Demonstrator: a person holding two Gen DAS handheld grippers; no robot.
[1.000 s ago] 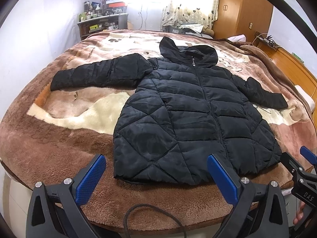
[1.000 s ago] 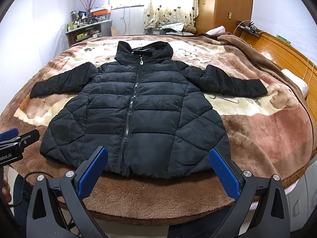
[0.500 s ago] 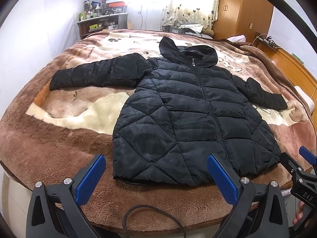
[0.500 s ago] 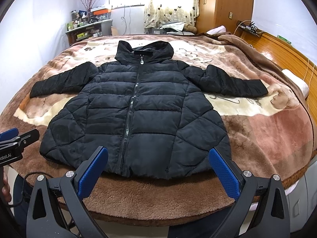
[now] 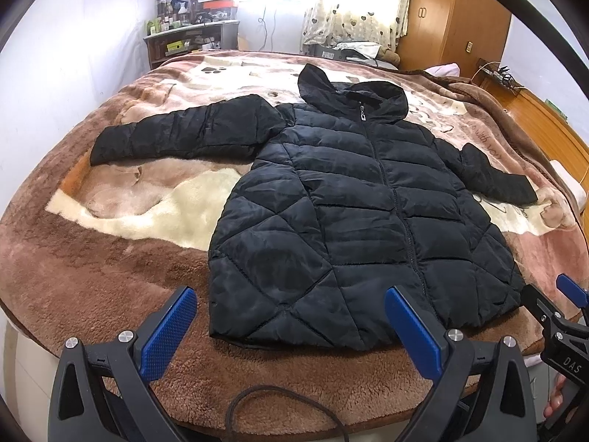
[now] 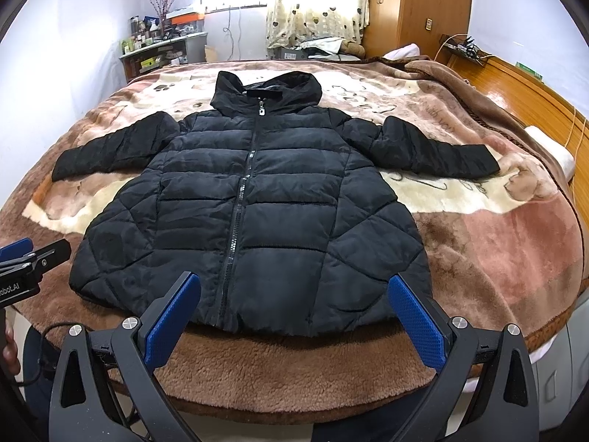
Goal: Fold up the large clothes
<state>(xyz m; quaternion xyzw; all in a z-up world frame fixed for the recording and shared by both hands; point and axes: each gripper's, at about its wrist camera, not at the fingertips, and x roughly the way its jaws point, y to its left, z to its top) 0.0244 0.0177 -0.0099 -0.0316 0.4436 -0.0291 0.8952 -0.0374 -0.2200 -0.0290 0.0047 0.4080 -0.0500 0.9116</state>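
Note:
A black hooded puffer jacket (image 5: 349, 213) (image 6: 257, 199) lies flat and zipped on the bed, front up, both sleeves spread out sideways, hood pointing away from me. My left gripper (image 5: 291, 316) hovers open just before the jacket's hem, over its left half, with nothing between its blue pads. My right gripper (image 6: 294, 305) is open too, above the hem near the zipper's bottom end and holding nothing. Each gripper shows at the other view's edge: the right gripper (image 5: 559, 316) and the left gripper (image 6: 29, 261).
A brown and cream plush blanket (image 6: 478, 243) covers the bed. A black cable (image 5: 279, 405) loops at the near edge. A cluttered shelf (image 6: 162, 51) stands at the far left, a wooden wardrobe (image 6: 416, 11) at the far right, a wooden ledge (image 6: 533, 88) along the right.
Both views have crept a little closer to the jacket's hem. Nothing on the bed has moved and both grippers stay open.

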